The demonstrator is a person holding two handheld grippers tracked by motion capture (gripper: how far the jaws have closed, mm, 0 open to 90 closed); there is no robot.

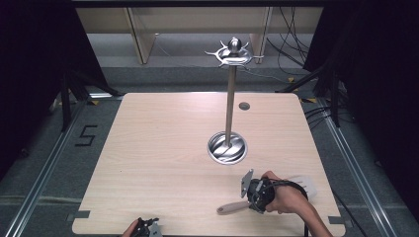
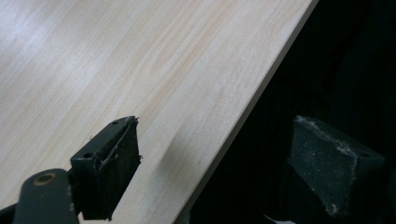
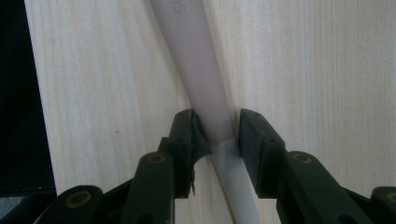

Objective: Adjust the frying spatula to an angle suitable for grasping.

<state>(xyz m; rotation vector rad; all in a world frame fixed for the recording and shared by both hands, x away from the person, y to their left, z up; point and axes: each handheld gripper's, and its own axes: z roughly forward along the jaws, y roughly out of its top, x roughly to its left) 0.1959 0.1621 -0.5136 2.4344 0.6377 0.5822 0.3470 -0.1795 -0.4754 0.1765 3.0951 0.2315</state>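
A utensil with a pale beige handle (image 1: 232,208) lies on the wooden table (image 1: 158,148) near the front right. My right gripper (image 1: 253,201) is shut on its shaft; in the right gripper view the shaft (image 3: 205,88) runs up between the two jaws of my right gripper (image 3: 215,123) and rests against the tabletop. Behind the hand a whitish end of the utensil (image 1: 302,182) shows. My left gripper (image 1: 147,228) sits at the table's front edge, and in its own view my left gripper (image 2: 219,135) stands open with nothing between the jaws.
A metal stand rises from a round steel base (image 1: 227,147) at the table's middle right, with a thin pole (image 1: 230,103) and a ring of hooks on top (image 1: 233,52). A small grey grommet (image 1: 244,105) sits behind it. Dark floor and rails surround the table.
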